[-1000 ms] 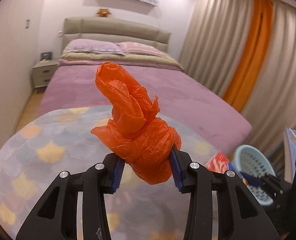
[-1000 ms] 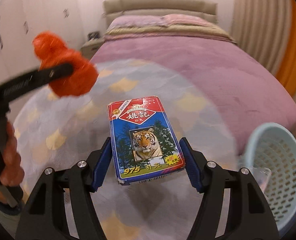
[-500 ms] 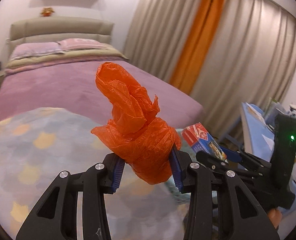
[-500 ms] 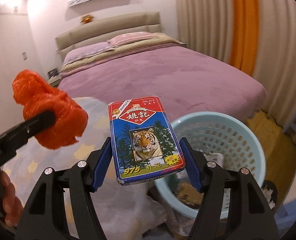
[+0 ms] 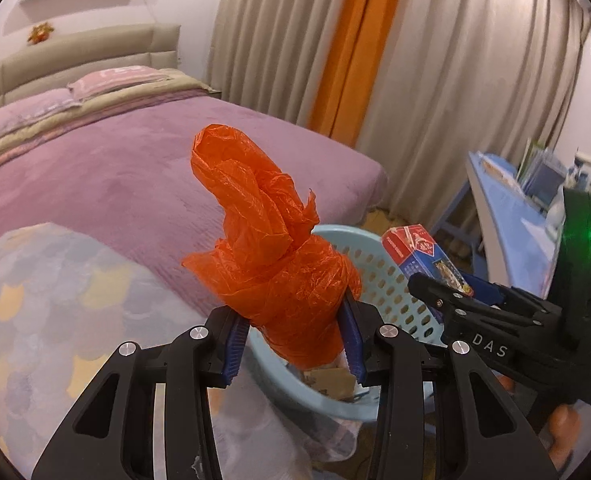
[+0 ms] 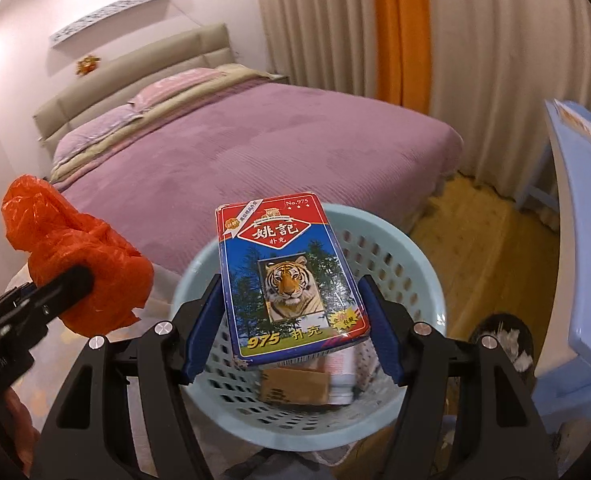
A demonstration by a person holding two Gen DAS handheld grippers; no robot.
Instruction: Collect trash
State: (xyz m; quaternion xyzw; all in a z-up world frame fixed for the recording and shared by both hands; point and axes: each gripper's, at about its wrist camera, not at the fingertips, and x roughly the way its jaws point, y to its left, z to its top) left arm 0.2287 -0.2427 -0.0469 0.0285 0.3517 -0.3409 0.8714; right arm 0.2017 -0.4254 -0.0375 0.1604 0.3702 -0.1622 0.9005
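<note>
**Nearly binned: both pieces held at the basket**

Right gripper clamps the card box directly above the blue basket, not yet dropped. Left gripper pinches the orange bag beside the basket's rim. Only the right view shows trash already inside the basket; only the left view shows both grippers together.

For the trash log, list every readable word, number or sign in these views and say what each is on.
"No.975": top right corner of the red and blue tiger-print card box held in the right tool.
"姚記" with "扑克" beneath: red diamond on that box.
"975 扑克": yellow, along its bottom edge.
"DAS": white letters on the right tool's black body, seen from the left wrist view.
Too small or blurred: the box's round seals, and the long white wall plaque.
</note>
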